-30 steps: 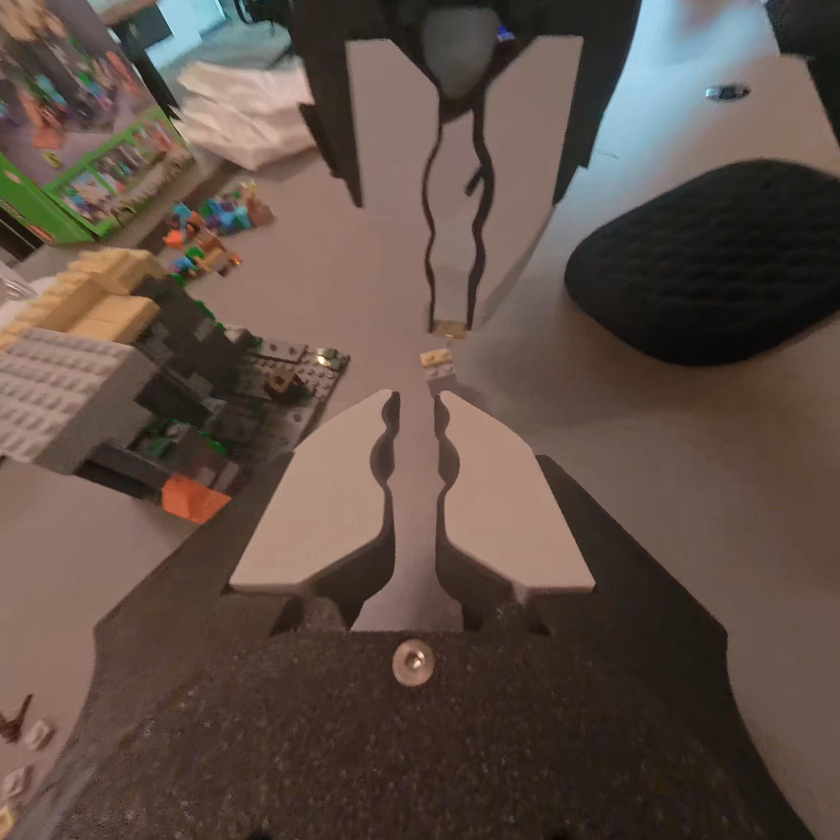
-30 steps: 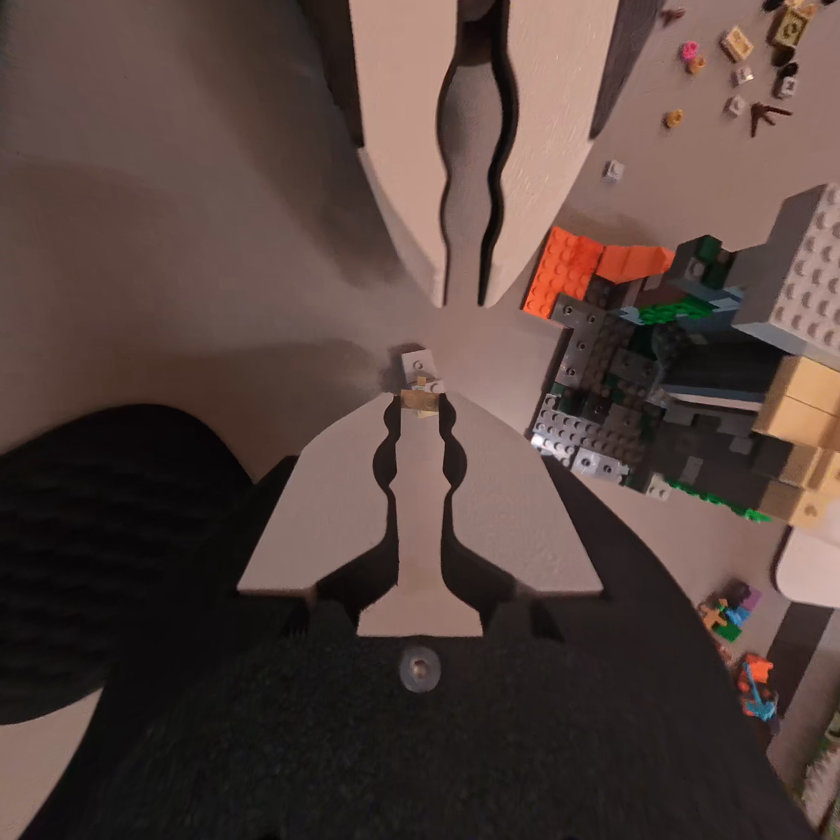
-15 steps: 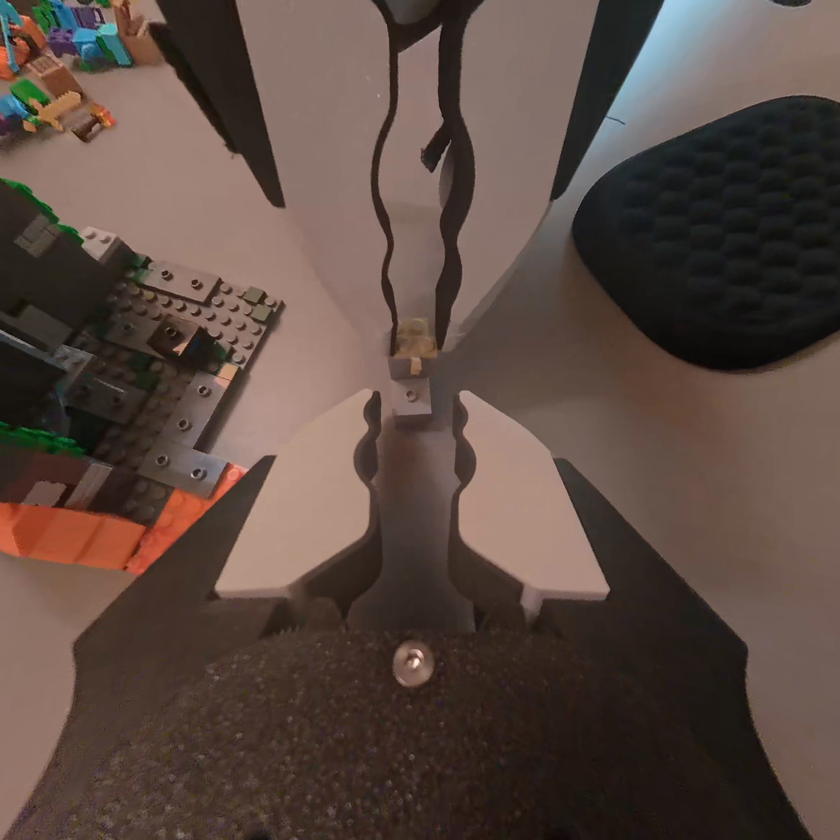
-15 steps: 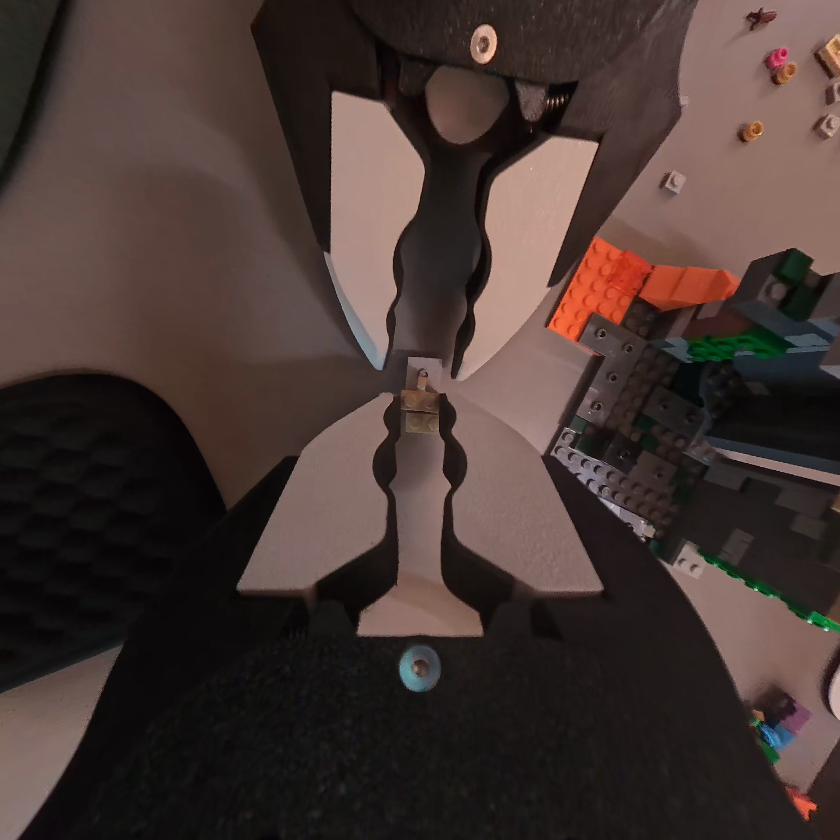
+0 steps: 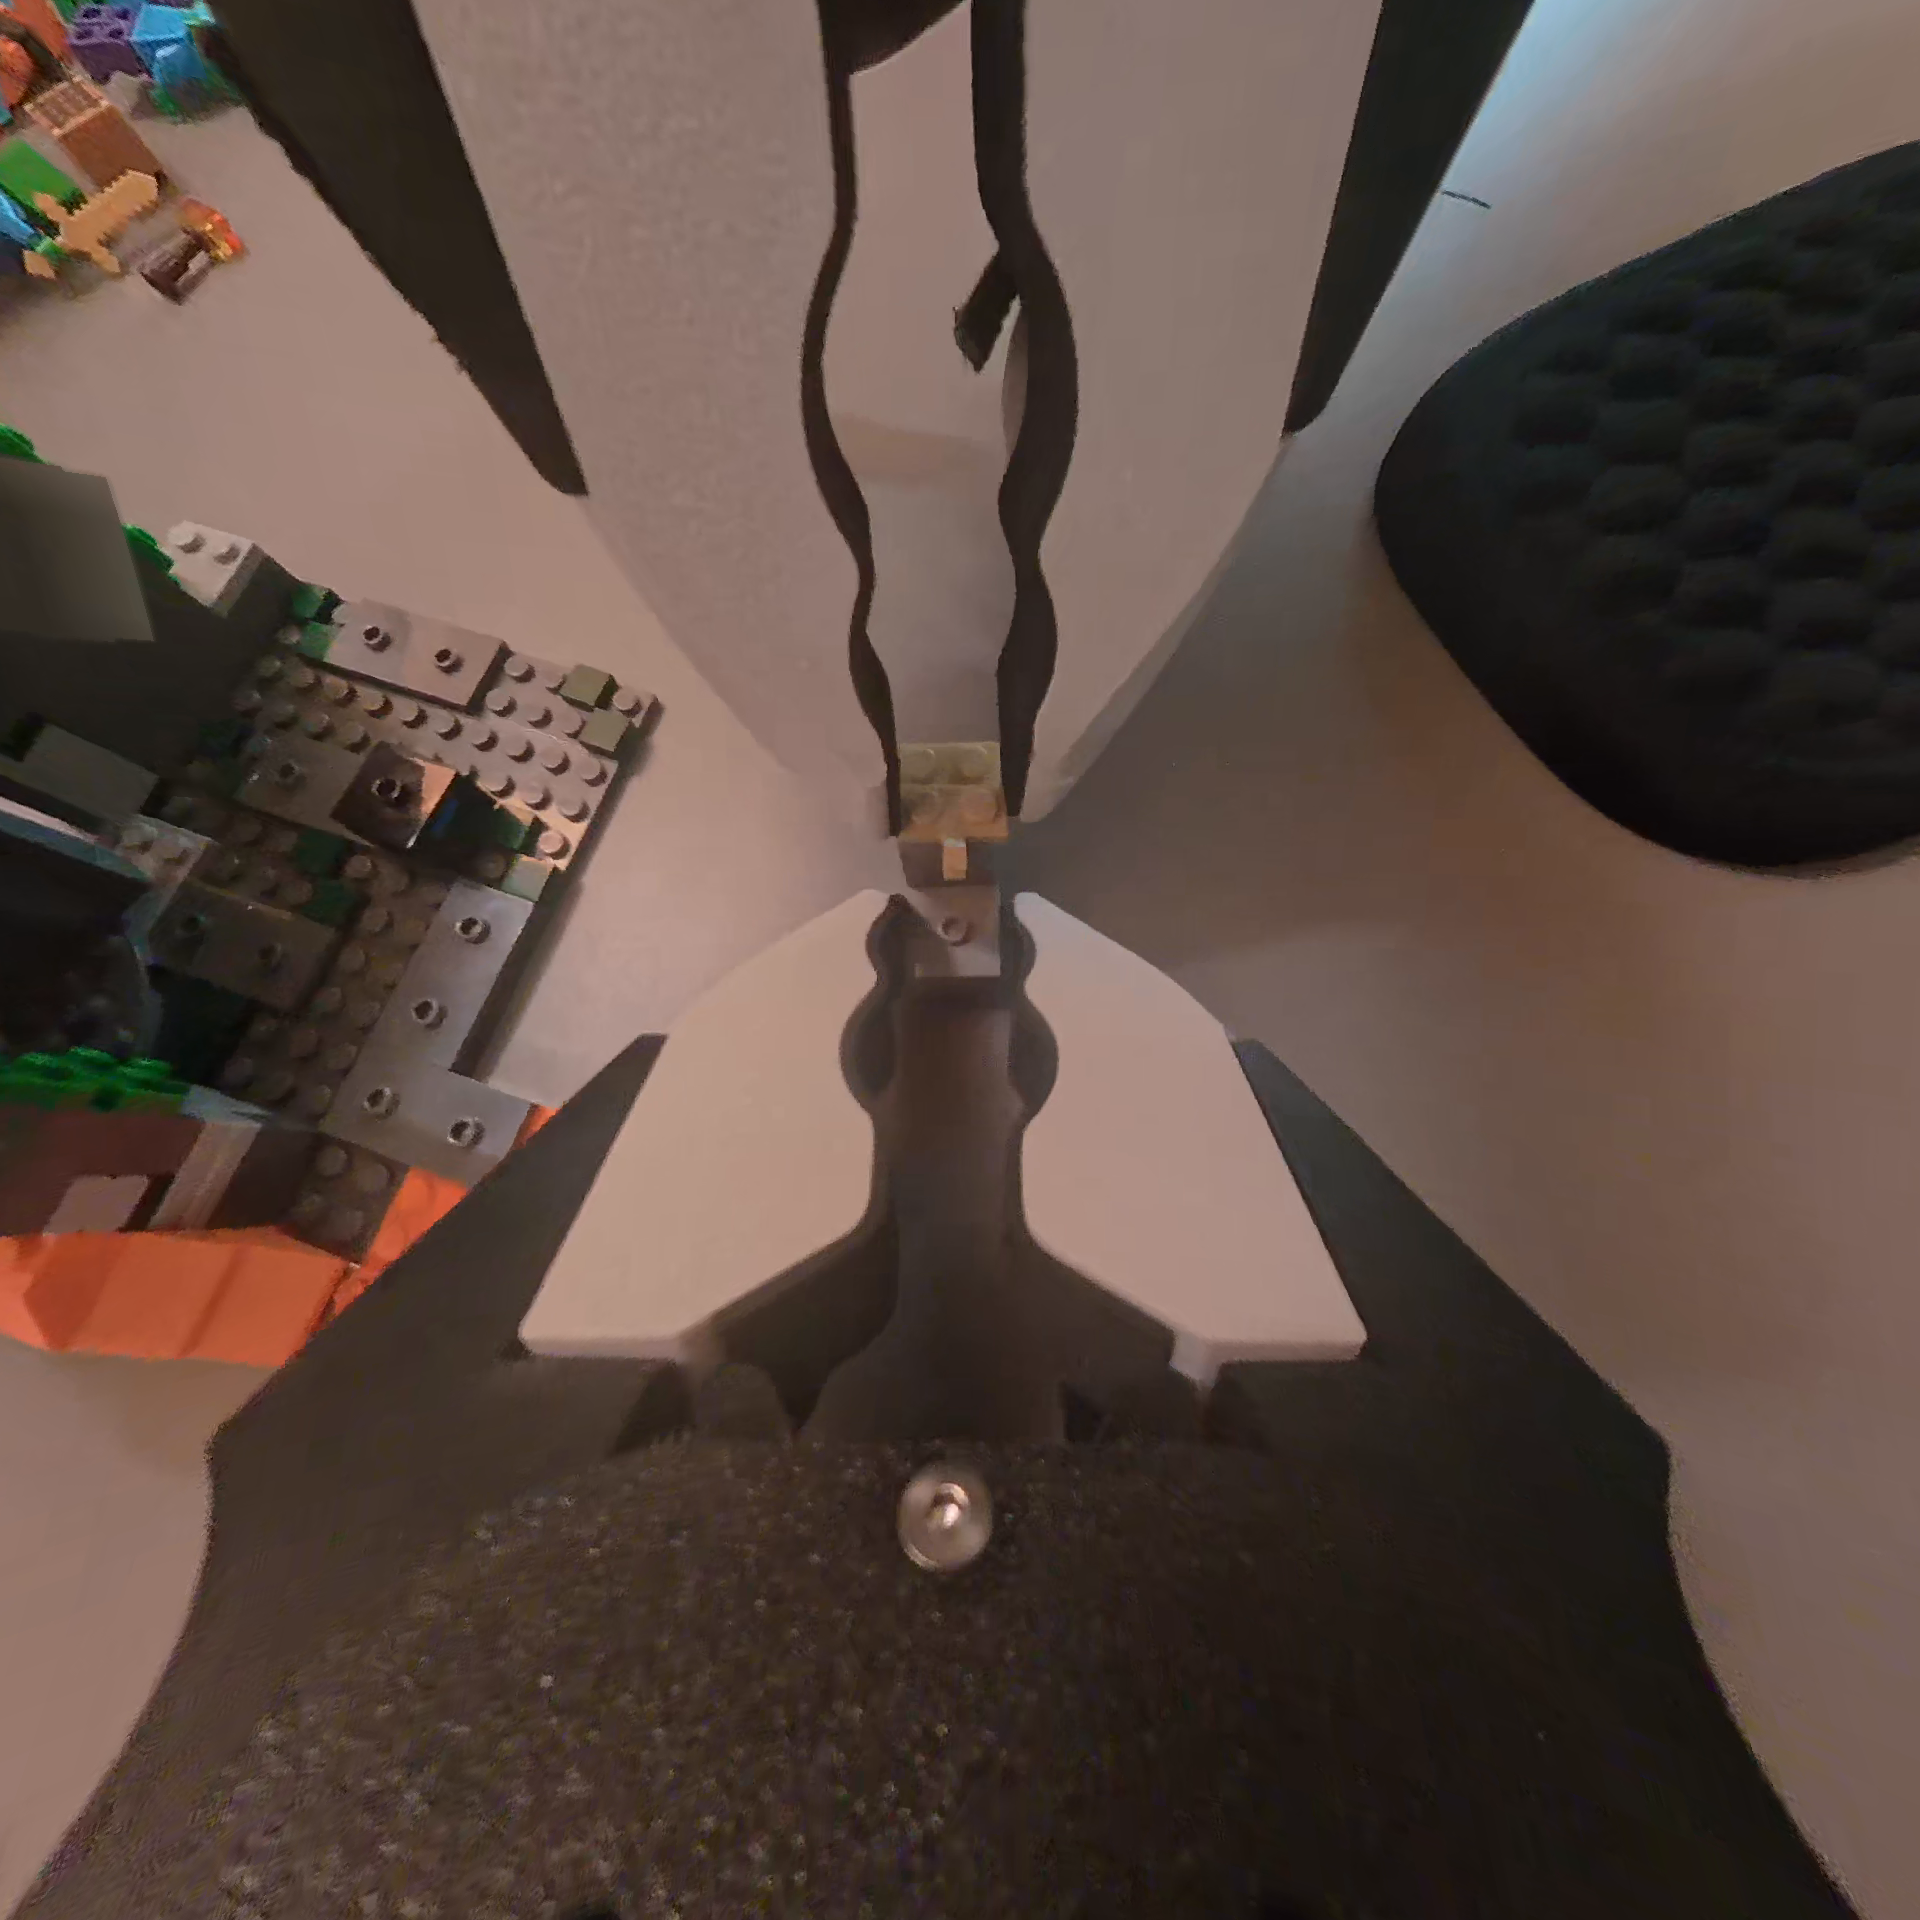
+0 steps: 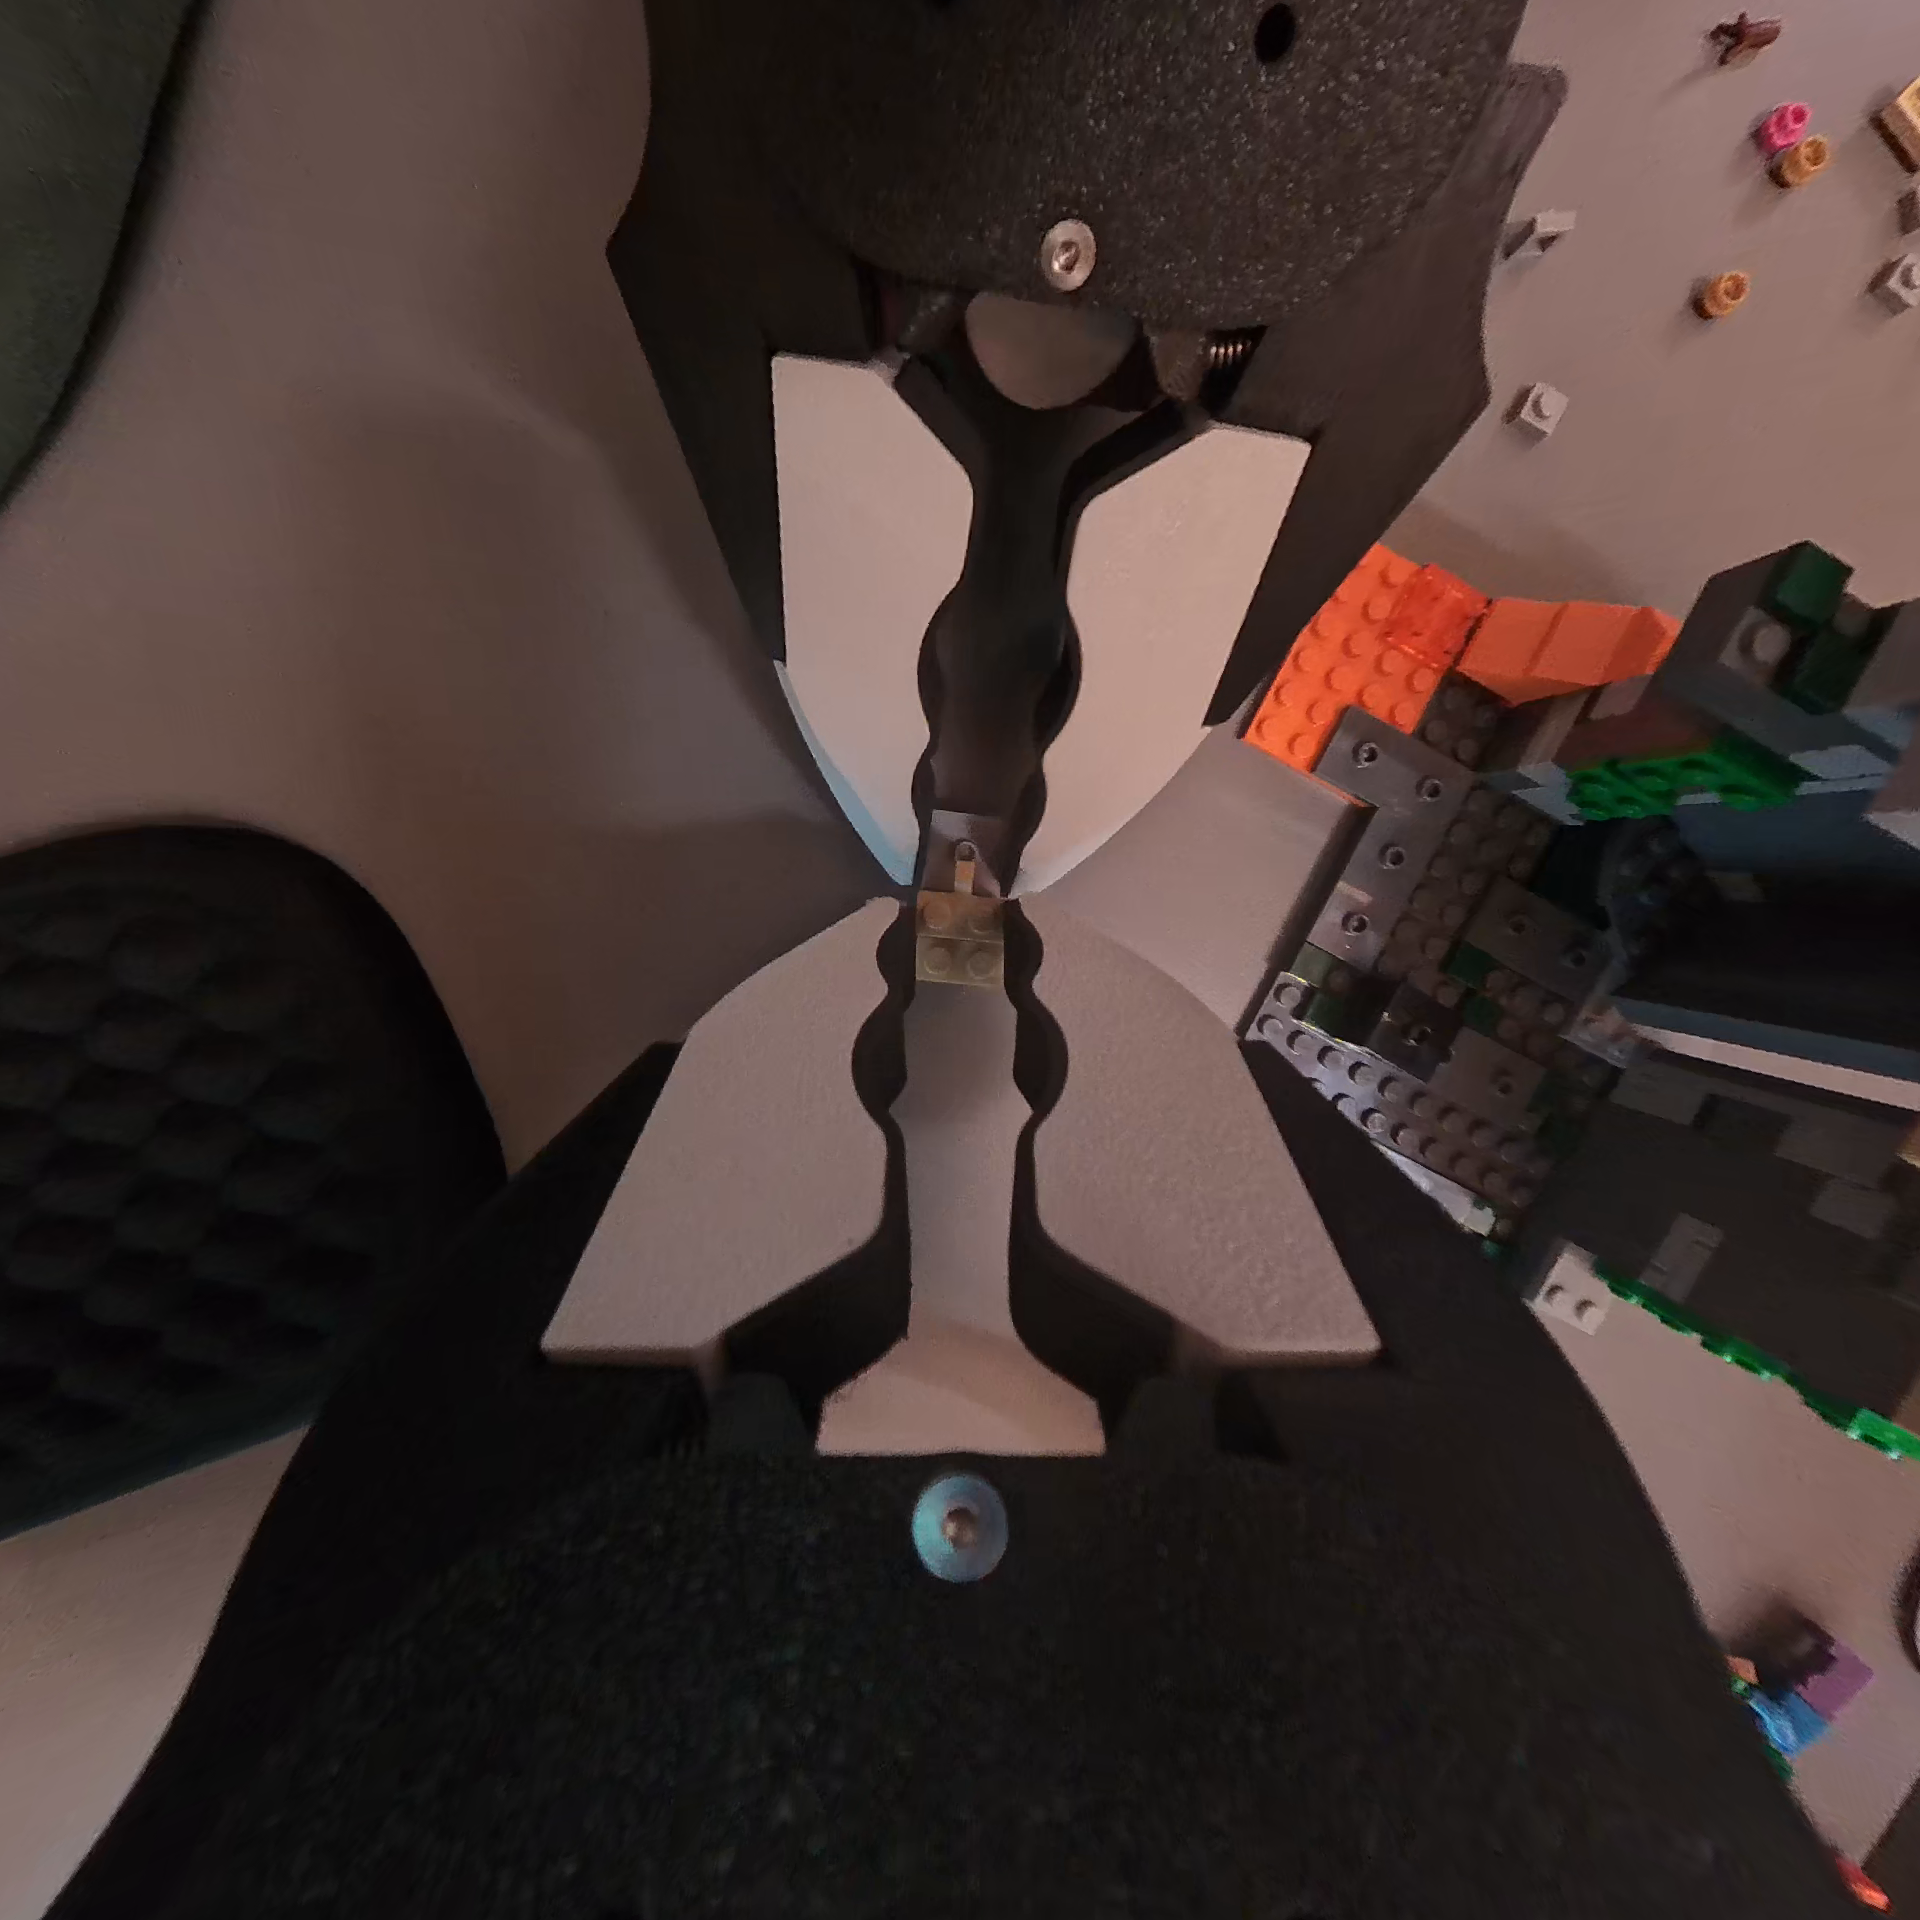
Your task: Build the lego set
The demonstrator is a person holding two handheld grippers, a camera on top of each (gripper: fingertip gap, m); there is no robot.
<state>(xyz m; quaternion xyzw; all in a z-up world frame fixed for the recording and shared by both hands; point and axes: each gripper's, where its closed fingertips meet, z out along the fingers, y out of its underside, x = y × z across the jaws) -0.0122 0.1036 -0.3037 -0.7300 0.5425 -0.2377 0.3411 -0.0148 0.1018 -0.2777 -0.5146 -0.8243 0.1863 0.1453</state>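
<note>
So there's a small tan studded plastic brick (image 6: pixel 960 950) pinched in the right gripper (image 6: pixel 960 940), and butted right against it a small flat grey plastic tile with one stud (image 5: pixel 954 928), clamped in the left gripper (image 5: pixel 951 935). Both hang tip to tip over the pale tabletop (image 5: pixel 1351 1039), beside a grey, green and orange brick-built model (image 5: pixel 312 883).

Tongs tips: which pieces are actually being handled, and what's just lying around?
Handled:
- left tongs, shut on grey plate
- right tongs, shut on tan plate
- the two plates meet tip to tip

Lying about:
- brick model
- black cushion
- loose small pieces
</note>
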